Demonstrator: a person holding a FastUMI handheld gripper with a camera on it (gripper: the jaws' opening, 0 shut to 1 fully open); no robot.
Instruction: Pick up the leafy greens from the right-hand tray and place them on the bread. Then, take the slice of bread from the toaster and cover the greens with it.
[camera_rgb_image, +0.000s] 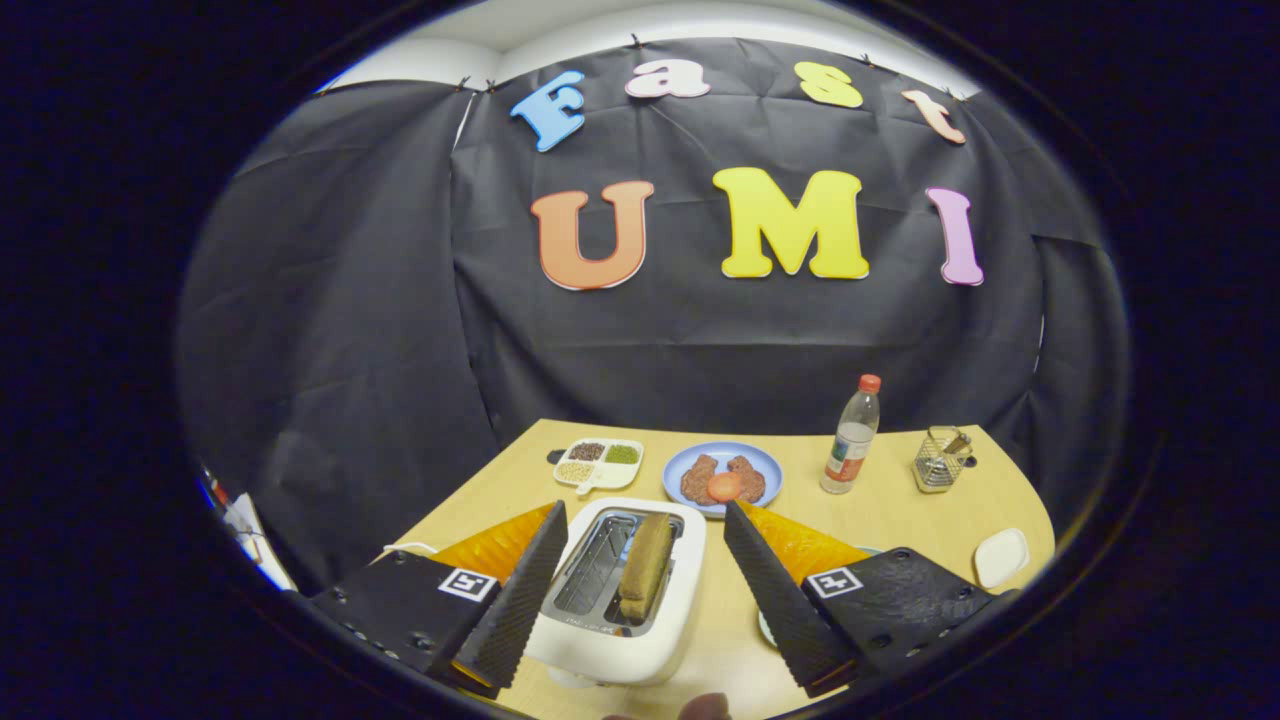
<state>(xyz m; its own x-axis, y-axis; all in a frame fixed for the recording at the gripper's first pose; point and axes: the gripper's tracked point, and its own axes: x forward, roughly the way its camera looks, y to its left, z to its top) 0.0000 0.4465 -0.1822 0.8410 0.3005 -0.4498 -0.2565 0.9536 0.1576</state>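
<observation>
Gripper view: gripper (640, 575) hangs over the toaster (620, 590), its fingers spread wide and holding nothing.
Toaster: one, with two slots, sitting between the fingers, at 6 o'clock from the blue plate (722, 478).
Bread slice: one (645, 578), upright in the right slot; the left slot looks empty.
Leafy greens: I cannot make them out; a plate edge (768, 628) peeks from under the right finger, its contents hidden.
Progress: judging by the fingers poised over the toaster, the bread step seems in hand; whether the greens are already placed I cannot tell. Left to do: grip the slice, lift it, lay it down.
Other things: one divided dish (598, 464) at 11 o'clock from the toaster, one bottle (851, 436) and one wire basket (940, 460) at 1 to 2 o'clock, one small white dish (1001, 557) at 3 o'clock.
</observation>
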